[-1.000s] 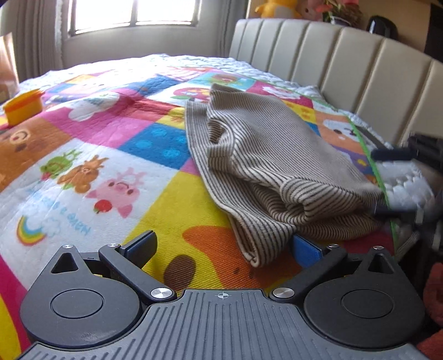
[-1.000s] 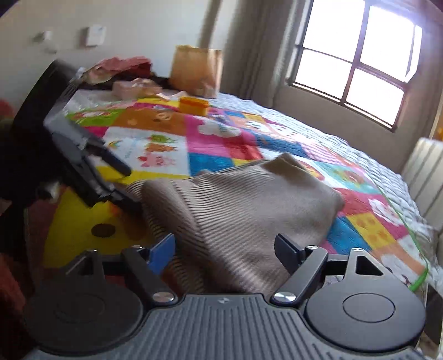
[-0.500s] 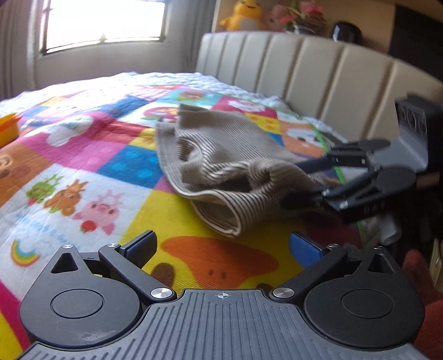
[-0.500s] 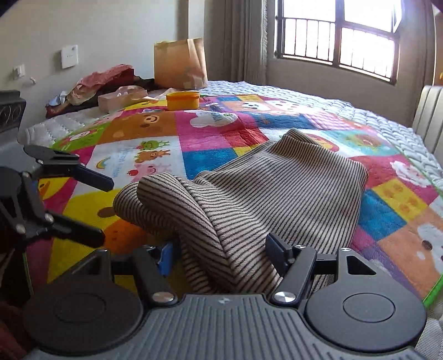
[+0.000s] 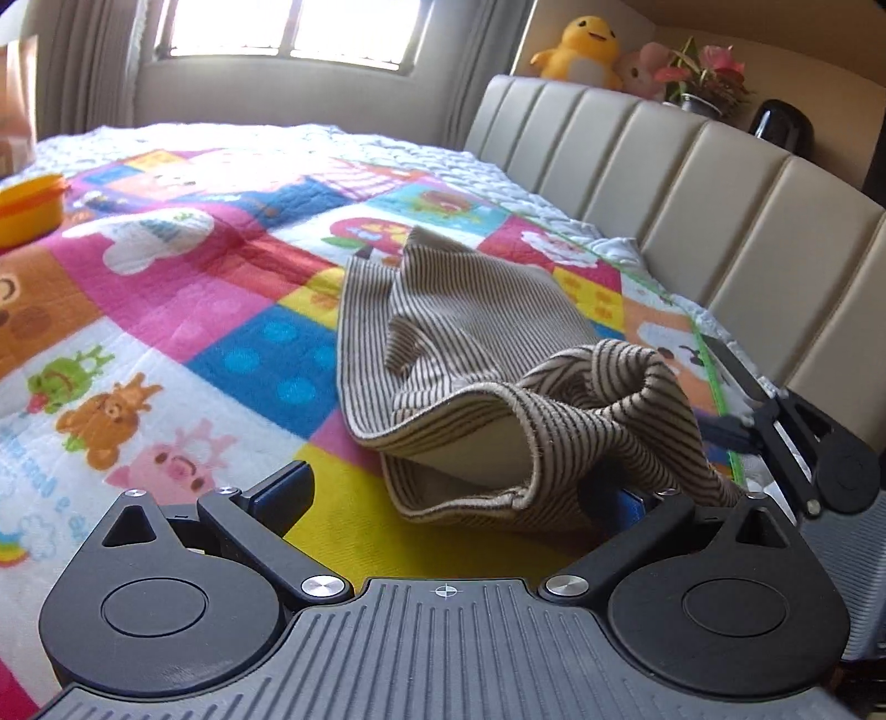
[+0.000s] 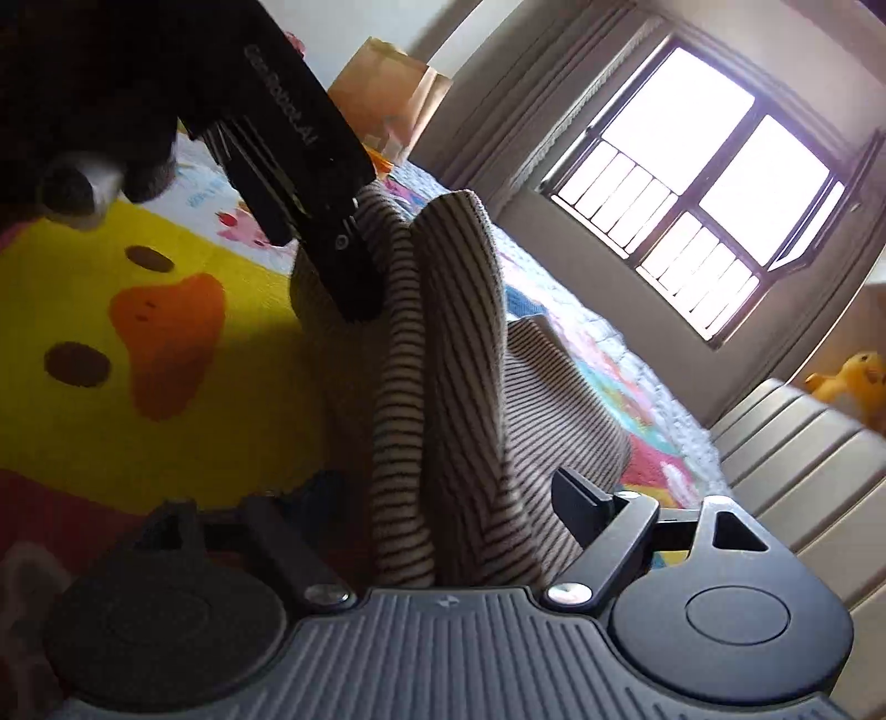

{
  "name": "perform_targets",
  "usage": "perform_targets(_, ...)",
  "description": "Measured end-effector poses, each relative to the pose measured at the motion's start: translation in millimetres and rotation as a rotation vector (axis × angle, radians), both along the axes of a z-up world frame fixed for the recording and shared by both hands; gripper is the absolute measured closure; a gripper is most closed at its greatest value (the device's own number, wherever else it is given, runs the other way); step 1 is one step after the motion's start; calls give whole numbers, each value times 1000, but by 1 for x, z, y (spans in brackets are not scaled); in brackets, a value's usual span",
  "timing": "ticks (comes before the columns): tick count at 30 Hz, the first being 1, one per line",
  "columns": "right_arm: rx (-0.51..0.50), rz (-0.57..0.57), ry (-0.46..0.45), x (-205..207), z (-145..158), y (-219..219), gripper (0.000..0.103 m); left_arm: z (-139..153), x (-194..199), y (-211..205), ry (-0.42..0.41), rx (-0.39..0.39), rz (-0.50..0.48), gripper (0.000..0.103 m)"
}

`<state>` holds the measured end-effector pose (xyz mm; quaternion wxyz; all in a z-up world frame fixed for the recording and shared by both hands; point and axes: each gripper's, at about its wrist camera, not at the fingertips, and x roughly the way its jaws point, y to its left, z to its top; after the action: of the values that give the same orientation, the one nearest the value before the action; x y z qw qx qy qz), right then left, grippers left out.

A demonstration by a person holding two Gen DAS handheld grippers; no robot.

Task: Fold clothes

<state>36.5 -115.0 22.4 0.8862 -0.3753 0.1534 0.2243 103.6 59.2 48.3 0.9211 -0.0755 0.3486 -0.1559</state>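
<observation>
Sitting wide-jawed low over the colourful quilt, left gripper, near edge of the striped garment bunching against its right finger, nothing pinched. Lying across the quilt toward the padded headboard, that garment. Reaching in from the right, right gripper, fingers spread, raised fold of cloth running between them; clamping unclear.

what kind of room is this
Most likely a bedroom, perhaps a child's: a padded headboard, a bright cartoon-animal quilt spread over the bed, and plush toys sitting on the ledge behind it.
</observation>
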Motion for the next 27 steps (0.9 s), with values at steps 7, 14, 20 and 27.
perform_targets(7,74,30,190,12,37,-18,75,25,-23,50,-69,-145,3,0)
perform_targets(14,1,121,358,-22,44,-21,76,30,37,14,-116,9,-175,0)
perform_targets(20,-28,171,394,-45,94,-31,77,-19,68,-28,-8,182,-369,0)
perform_targets(27,-80,206,400,23,140,-21,77,-29,80,24,28,-32,-361,0)
